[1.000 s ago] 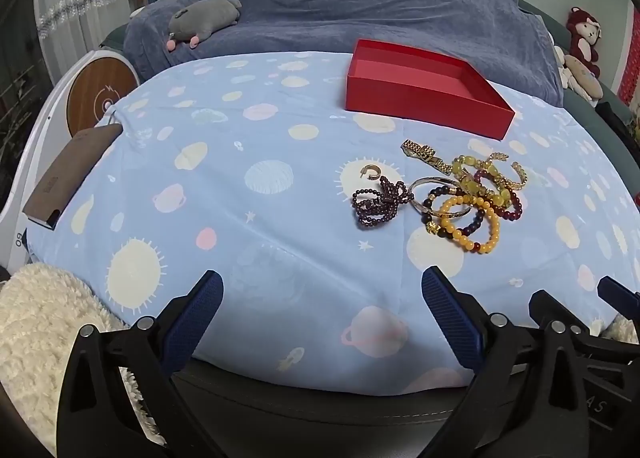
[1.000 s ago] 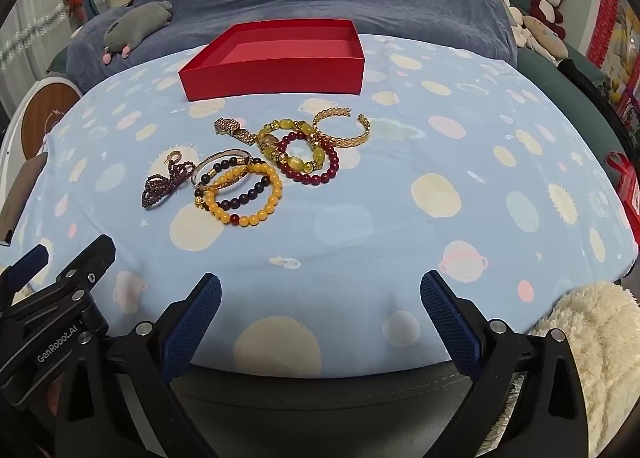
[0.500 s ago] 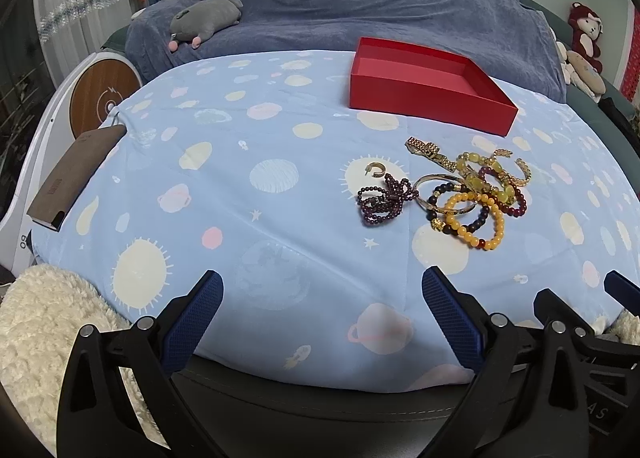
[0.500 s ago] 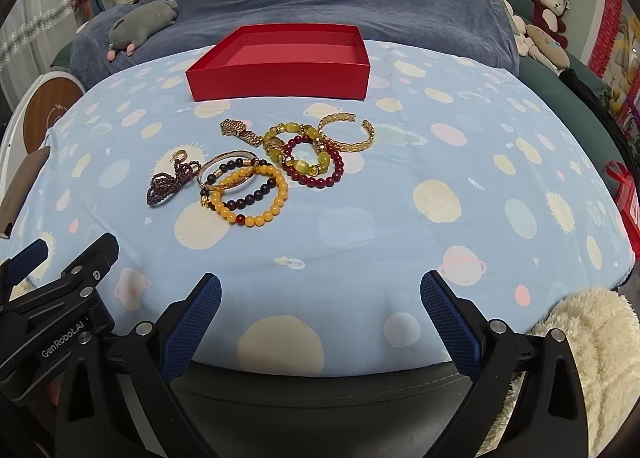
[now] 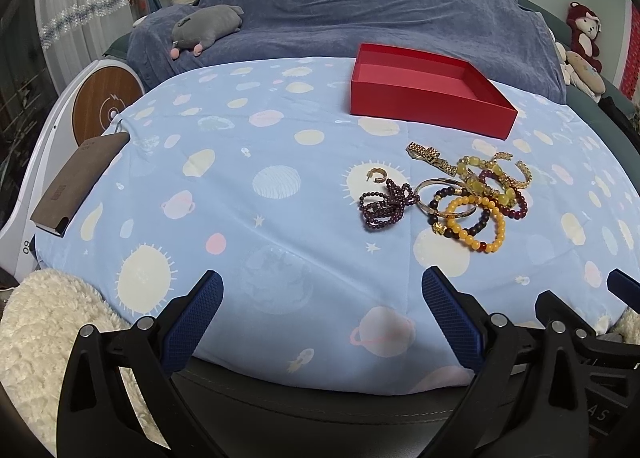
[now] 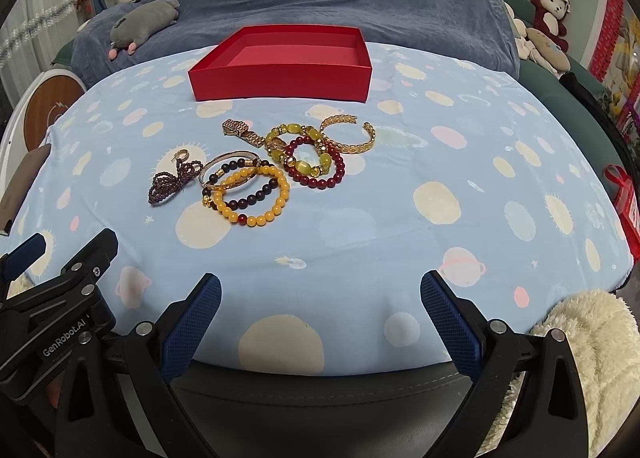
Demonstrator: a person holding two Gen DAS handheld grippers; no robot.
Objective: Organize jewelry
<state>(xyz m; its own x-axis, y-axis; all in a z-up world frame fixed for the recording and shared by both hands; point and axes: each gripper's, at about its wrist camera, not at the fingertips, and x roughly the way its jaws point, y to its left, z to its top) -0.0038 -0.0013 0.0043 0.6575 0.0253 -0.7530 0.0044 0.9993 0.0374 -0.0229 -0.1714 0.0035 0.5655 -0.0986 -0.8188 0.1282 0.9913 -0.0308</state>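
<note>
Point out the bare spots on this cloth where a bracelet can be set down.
Bare cloth lies between the bracelet pile and the right claw, right of the gold cuff, and left of the purple bead strand. The red box is empty. Crowded: the pile itself.

left gripper (image 5: 322, 314) is held low at the near edge, its two blue-padded fingers (image 5: 192, 320) spread wide apart with nothing between them. right gripper (image 6: 320, 316) is likewise held low and level, fingers (image 6: 448, 322) spread wide and nothing gripped. both are pointed forward, side by side; the left gripper's black frame is seen at the lower left of the right wrist view.
</note>
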